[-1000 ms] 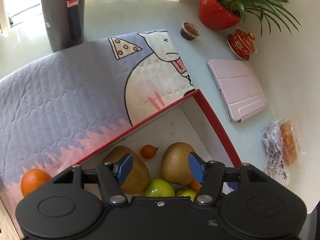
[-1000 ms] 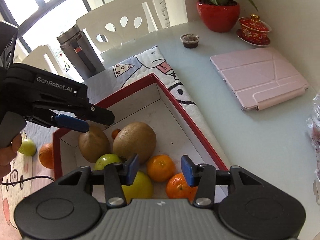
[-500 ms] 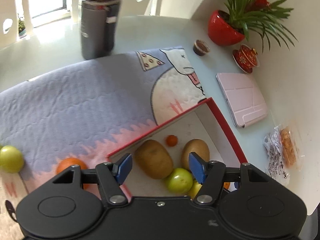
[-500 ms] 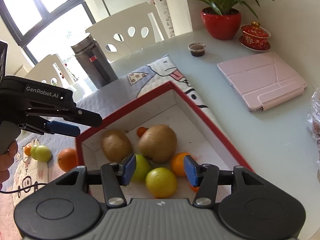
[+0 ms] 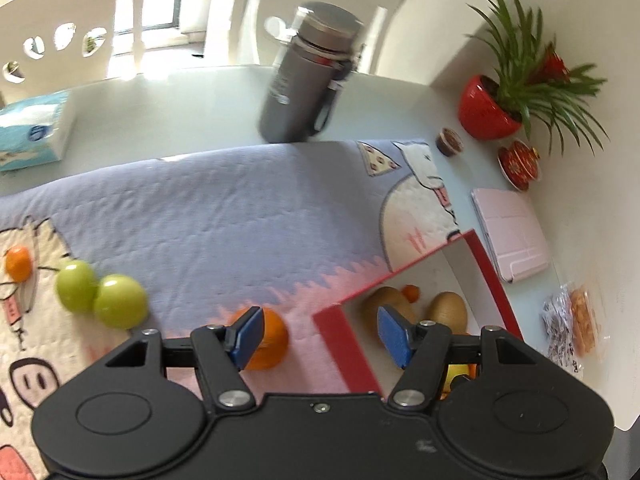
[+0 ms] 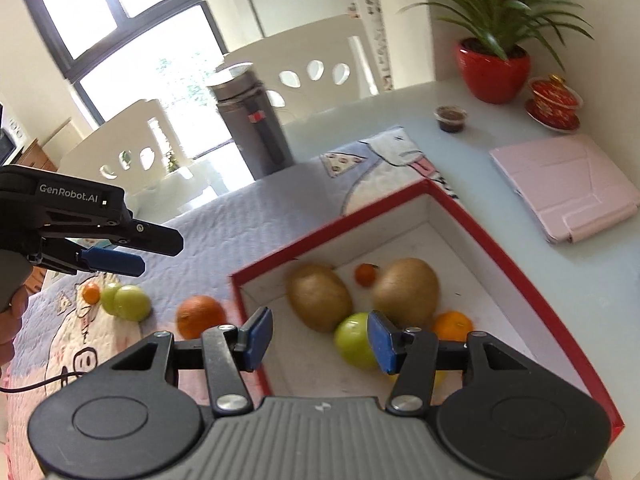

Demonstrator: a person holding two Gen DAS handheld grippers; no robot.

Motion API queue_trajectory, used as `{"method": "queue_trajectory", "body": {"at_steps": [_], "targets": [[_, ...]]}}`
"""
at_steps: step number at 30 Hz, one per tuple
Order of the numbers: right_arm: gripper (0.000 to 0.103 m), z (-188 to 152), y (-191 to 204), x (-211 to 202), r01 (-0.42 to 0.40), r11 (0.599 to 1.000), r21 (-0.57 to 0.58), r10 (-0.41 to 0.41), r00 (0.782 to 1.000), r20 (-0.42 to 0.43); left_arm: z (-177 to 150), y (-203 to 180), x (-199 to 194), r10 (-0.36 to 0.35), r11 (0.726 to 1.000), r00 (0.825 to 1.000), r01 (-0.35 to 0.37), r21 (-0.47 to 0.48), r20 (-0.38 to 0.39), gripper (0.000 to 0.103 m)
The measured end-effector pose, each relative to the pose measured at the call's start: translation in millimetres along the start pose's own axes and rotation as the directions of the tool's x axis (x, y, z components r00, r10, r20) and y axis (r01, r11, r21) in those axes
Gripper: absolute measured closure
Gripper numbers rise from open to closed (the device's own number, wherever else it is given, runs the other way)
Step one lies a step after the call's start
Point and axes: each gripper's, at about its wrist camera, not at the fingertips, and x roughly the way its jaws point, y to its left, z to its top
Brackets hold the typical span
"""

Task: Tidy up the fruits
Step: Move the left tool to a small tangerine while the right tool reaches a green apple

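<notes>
Both claws (image 5: 318,335) (image 6: 318,338) tilt downward, jaws apart, empty.

The left tool (image 5: 318,338) has a matte black housing with two round embossed discs, silver screws at its finger pivots and blue pads. The right tool (image 6: 318,340) is alike, with a ribbed grey centre panel. White "GenRobot.AI" lettering marks the left tool's side; a thin black cable trails at nine o'clock.

Bare mat (image 5: 248,216) lies open between the red box (image 6: 320,236), the flask (image 5: 308,76) and 2 green fruits (image 5: 100,296).
</notes>
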Motion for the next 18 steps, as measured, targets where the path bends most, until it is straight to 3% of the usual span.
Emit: {"method": "queue_trajectory", "body": {"at_steps": [10, 18], "targets": [[0.047, 24, 66, 13, -0.039, 0.991, -0.131, 0.039, 0.999, -0.002, 7, 87, -42, 0.049, 0.989, 0.996, -0.038, -0.14, 0.077, 0.028], [0.045, 44, 129, 39, -0.097, 0.962, -0.255, 0.093, 0.995, -0.03, 11, 178, -65, 0.167, 0.947, 0.98, -0.128, -0.295, 0.112, 0.028]]}}
